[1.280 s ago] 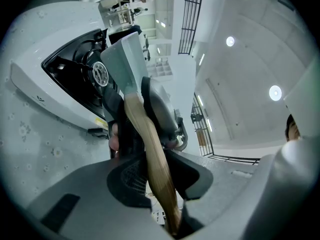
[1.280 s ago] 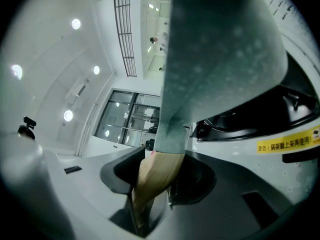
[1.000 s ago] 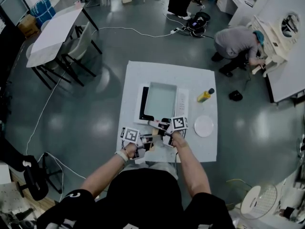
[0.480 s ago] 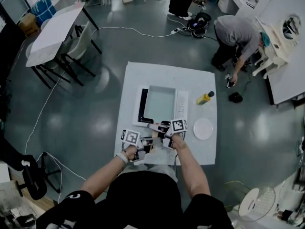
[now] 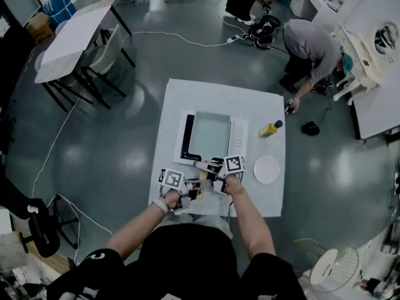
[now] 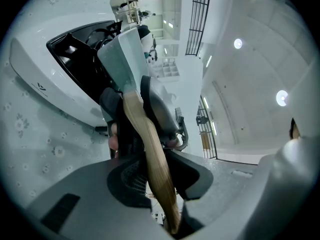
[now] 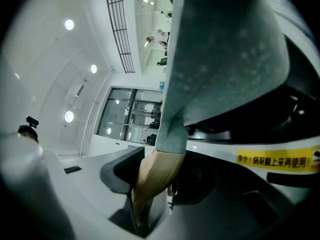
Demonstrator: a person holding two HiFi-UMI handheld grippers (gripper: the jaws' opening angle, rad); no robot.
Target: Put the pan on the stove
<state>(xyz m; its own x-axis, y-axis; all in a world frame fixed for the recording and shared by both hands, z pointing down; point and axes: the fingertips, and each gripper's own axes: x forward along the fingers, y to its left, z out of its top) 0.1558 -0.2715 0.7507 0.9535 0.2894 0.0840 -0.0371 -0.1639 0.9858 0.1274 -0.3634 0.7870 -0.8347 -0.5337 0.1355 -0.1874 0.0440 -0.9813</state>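
Observation:
A grey-green rectangular pan [image 5: 209,135] lies over the white stove [image 5: 239,136] with its black top [image 5: 185,144], on the white table [image 5: 187,99]. Whether it rests on the stove or hangs just above it, I cannot tell. Its wooden handle [image 5: 201,175] points toward me. My left gripper [image 5: 187,189] is shut on the handle's near end [image 6: 150,154], with the pan [image 6: 127,54] ahead of it. My right gripper [image 5: 215,170] is shut on the handle [image 7: 157,176] closer to the pan [image 7: 220,49]. The stove's white edge with a yellow label [image 7: 275,159] lies beside it.
A yellow bottle [image 5: 269,127] and a white plate [image 5: 267,169] stand on the table right of the stove. A person [image 5: 309,45] bends over at the back right. A white desk with chairs [image 5: 69,39] stands at the back left, and cables run over the floor.
Both grippers and the pan have hardly moved. The person at the back right has risen from a crouch and bends forward.

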